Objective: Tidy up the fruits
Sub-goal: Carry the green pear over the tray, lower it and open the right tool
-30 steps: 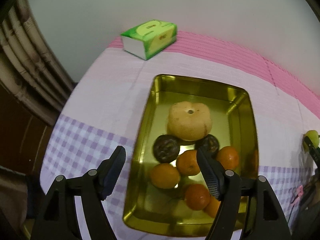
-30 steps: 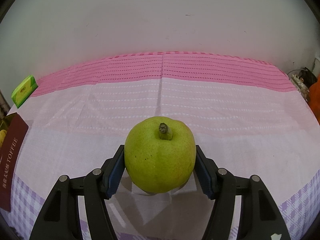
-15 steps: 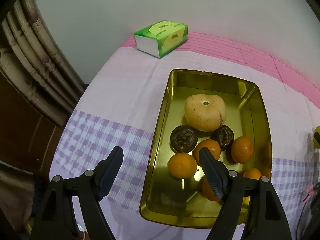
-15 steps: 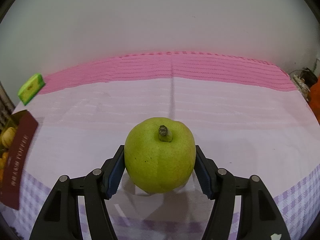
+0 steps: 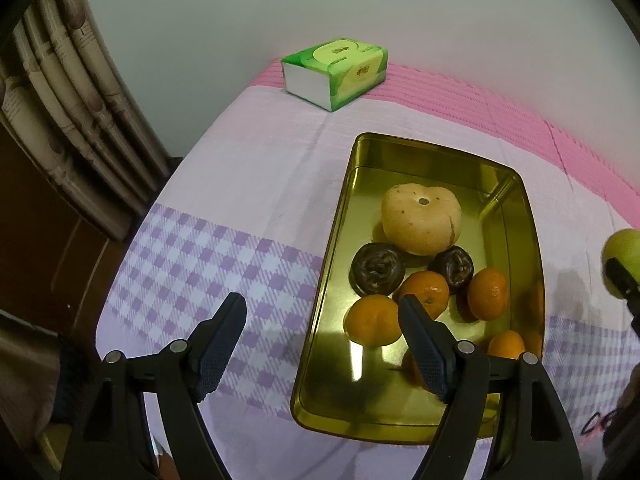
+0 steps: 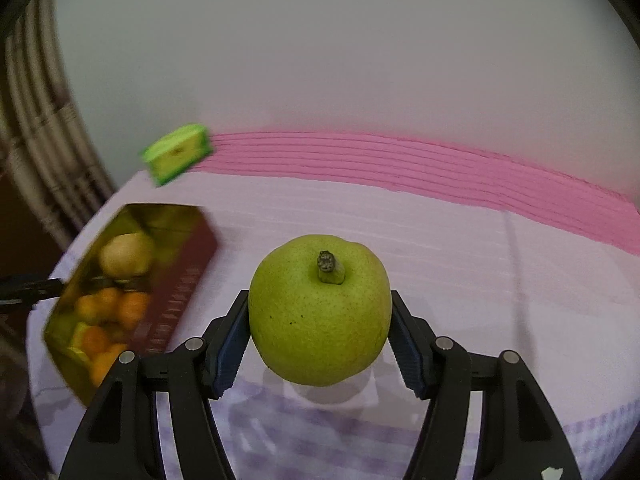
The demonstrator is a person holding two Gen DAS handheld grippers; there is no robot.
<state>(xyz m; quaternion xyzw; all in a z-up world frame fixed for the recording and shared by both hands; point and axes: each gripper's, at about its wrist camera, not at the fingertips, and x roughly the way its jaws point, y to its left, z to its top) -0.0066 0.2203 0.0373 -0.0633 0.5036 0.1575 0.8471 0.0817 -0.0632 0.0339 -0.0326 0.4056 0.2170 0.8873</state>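
Note:
My right gripper [image 6: 320, 320] is shut on a green pear [image 6: 320, 312], stem up, held above the tablecloth; the pear also shows at the right edge of the left wrist view [image 5: 624, 252]. A gold tin tray [image 5: 336, 240] holds a pale yellow pear [image 5: 420, 224], two dark wrinkled fruits [image 5: 376, 268] and several oranges [image 5: 372, 320]. In the right wrist view the tray [image 6: 176, 288] lies to the left of the held pear. My left gripper [image 5: 322, 336] is open and empty, above the tray's near left rim.
A green tissue pack [image 5: 336, 72] lies at the table's far edge by the wall; it also shows in the right wrist view [image 6: 176, 154]. A curtain [image 5: 60, 100] hangs at the left. The table edge drops off at the left and front.
My right gripper has swung left with the green pear, bringing the tray into its view. My left gripper has drifted left, off the tray's centre. Both grips are unchanged.

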